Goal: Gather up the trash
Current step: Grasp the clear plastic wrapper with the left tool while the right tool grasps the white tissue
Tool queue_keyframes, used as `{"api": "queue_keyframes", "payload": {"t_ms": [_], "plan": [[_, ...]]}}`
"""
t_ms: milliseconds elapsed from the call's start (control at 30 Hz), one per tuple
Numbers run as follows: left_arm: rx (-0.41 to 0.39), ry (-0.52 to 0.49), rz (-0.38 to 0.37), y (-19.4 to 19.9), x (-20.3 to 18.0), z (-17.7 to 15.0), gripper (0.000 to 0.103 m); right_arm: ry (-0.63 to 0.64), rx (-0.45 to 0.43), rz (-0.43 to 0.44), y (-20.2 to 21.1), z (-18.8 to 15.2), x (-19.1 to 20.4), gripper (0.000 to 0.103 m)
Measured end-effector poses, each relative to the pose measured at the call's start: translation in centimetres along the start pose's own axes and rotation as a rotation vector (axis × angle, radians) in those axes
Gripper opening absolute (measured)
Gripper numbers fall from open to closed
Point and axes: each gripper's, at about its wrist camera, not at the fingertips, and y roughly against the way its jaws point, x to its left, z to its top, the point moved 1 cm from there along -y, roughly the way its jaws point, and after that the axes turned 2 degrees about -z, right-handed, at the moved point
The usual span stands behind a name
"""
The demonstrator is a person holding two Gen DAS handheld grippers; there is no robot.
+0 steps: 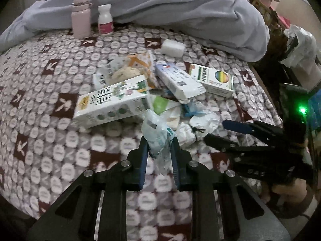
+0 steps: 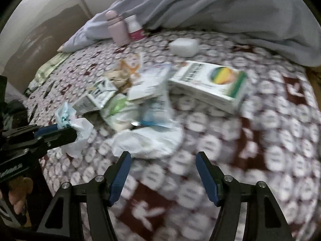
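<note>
Both cameras look down at a slant onto the patterned bedspread [image 1: 50, 120], facing the grey blanket [image 1: 180, 10] at its far side. The left wrist view sits low and close, left of the rainbow box [image 1: 212, 80]. The right wrist view sits nearer that box [image 2: 210, 82], blurred. Both share the box, the pink bottle [image 1: 81, 16] beyond it, and each other's gripper.

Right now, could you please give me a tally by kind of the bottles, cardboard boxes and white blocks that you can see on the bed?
Bottles: 2, the pink bottle and the white bottle.
Cardboard boxes: 3, the green-print box, the blue-print box and the rainbow box.
White blocks: 1, the white block.
Total: 6
</note>
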Motion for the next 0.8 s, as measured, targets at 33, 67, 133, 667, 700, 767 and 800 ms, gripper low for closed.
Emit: {"api": "queue_keyframes", "payload": {"t_ms": [33,67,133,667,700,767,800], "plan": [[0.001,0.004,0.002,0.0,0.3,0.0,0.019,0.011,0.003,0.01,-0.4,0.1,0.4,0.065],[0.001,0.008,0.007,0.0,0.5,-0.1,0.019,0.027,0.006,0.026,-1.0,0.3,1.0,0.065],[0.002,0.013,0.013,-0.1,0.7,-0.3,0.019,0.041,0.002,0.038,-1.9,0.5,1.7,0.065],[0.017,-0.039,-0.052,-1.3,-3.9,-0.8,0.019,0.009,-0.119,0.03,4.0,-1.5,0.0,0.028],[0.017,-0.042,-0.056,-1.3,-4.3,-0.7,0.019,0.005,-0.125,0.023,4.4,-1.6,-0.2,0.028],[0.017,-0.049,-0.062,-1.4,-5.2,-0.7,0.019,-0.005,-0.144,0.0,5.5,-2.0,-0.8,0.028],[0.016,-0.054,-0.064,-1.5,-5.7,-0.6,0.019,-0.01,-0.15,-0.005,5.9,-2.1,-1.1,0.028]]}}
